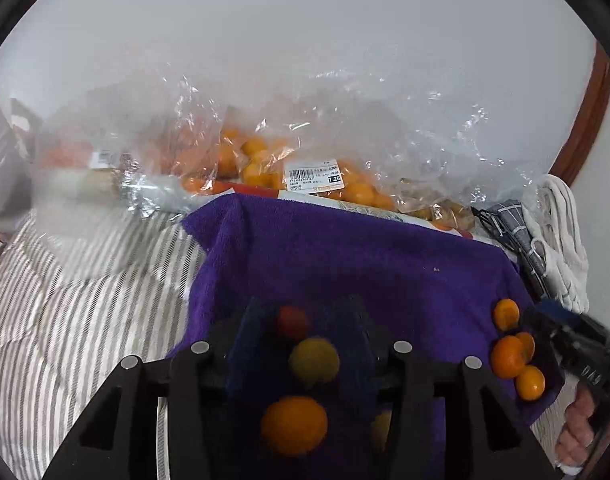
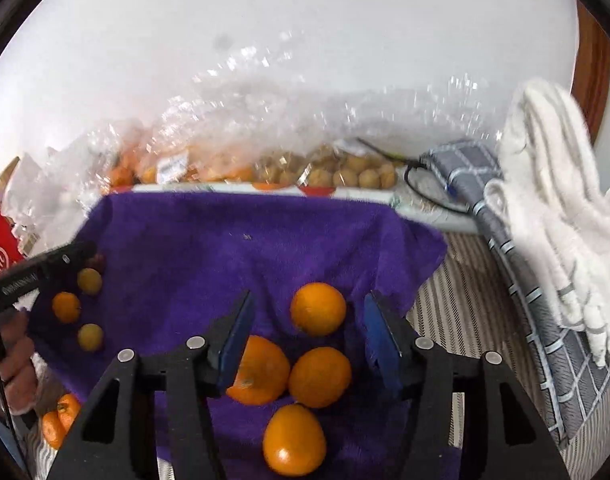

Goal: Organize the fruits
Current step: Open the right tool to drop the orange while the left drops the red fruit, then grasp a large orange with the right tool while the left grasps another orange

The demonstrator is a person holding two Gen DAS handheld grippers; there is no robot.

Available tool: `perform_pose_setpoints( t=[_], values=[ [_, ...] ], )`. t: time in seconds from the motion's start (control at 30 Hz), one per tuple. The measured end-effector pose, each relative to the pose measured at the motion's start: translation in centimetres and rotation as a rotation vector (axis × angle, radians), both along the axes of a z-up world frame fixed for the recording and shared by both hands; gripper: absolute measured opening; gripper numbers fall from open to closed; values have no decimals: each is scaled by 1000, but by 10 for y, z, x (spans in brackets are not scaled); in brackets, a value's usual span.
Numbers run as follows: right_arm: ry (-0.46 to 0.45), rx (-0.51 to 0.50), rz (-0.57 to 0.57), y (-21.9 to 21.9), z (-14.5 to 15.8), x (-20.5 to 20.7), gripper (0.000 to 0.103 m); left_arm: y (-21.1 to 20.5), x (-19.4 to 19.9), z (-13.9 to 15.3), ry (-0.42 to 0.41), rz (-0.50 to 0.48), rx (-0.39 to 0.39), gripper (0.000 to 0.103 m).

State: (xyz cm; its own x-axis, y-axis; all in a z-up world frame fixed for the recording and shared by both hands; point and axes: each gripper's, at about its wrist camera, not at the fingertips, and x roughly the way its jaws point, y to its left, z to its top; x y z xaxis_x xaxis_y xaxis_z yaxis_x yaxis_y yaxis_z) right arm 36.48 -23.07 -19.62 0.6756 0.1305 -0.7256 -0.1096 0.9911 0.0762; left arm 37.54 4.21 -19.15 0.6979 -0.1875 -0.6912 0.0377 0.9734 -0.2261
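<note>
Closest to your right tongs (image 2: pixel 307 338) sits a cluster of four oranges (image 2: pixel 319 376) on the purple towel (image 2: pixel 209 248); the tongs stand released, blue pads spread wide, with the farthest orange between the tips and touching neither pad. Your left tongs (image 1: pixel 305 316) are likewise released, blurred by motion, and frame a small red fruit (image 1: pixel 291 322) and a yellow-green fruit (image 1: pixel 314 361), with a larger orange fruit (image 1: pixel 293 424) nearer the camera; whether either pad touches the fruit you cannot tell.

Beyond the towel's far edge, crinkled clear plastic bags (image 1: pixel 265 132) rise against the white wall (image 1: pixel 305 20); one holds small orange fruits under a price label (image 1: pixel 314 179), another holds tan round fruits (image 2: pixel 357 176). They block any reach past the towel. Right of the towel lie a grey checked cloth (image 2: pixel 517 264) and a heap of white cloth (image 2: pixel 557 216), with a black cord (image 2: pixel 425 192) beside them. Left of the towel is striped bedding (image 1: pixel 65 312).

Open room remains on the towel's middle, bare between the two fruit groups. A pair of small oranges (image 2: pixel 59 420) lies off the towel's near left corner, partly cut off behind your hand. Bag contents at far left are too blurred to name.
</note>
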Motion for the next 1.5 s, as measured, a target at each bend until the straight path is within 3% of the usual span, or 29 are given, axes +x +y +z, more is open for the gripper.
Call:
perform_pose_setpoints(
  t=[0.17, 0.3, 0.4, 0.6, 0.77, 0.87, 1.13, 1.4, 1.43, 1.47, 1.5],
  values=[
    [-68, 24, 21, 7, 20, -19, 57, 4, -33, 19, -84, 47, 23, 44],
    [-60, -13, 27, 22, 25, -30, 57, 18, -64, 20, -97, 61, -12, 44],
    [-25, 16, 57, 34, 23, -47, 57, 27, -88, 16, -91, 48, -9, 44],
    [-7, 14, 106, 58, 16, -88, 57, 45, -119, 7, -18, 31, -2, 44],
    [14, 46, 146, 75, 8, -115, 57, 47, -136, -6, 72, 43, 103, 44],
    [37, 70, 167, 83, 4, -123, 57, 59, -147, -7, 85, 68, 85, 44],
    [88, 86, 224, 112, -7, -117, 57, 87, -158, -12, 107, 112, -45, 44],
    [177, 128, 210, 127, -20, -92, 57, 87, -155, -14, 114, 110, -57, 44],
    [187, 134, 204, 127, -21, -90, 53, 86, -155, -14, 115, 112, -52, 44],
    [195, 155, 203, 126, -22, -88, 42, 86, -156, -14, 114, 112, -48, 44],
    [203, 185, 215, 126, -23, -88, 42, 85, -156, -14, 112, 114, -44, 44]
  ],
)
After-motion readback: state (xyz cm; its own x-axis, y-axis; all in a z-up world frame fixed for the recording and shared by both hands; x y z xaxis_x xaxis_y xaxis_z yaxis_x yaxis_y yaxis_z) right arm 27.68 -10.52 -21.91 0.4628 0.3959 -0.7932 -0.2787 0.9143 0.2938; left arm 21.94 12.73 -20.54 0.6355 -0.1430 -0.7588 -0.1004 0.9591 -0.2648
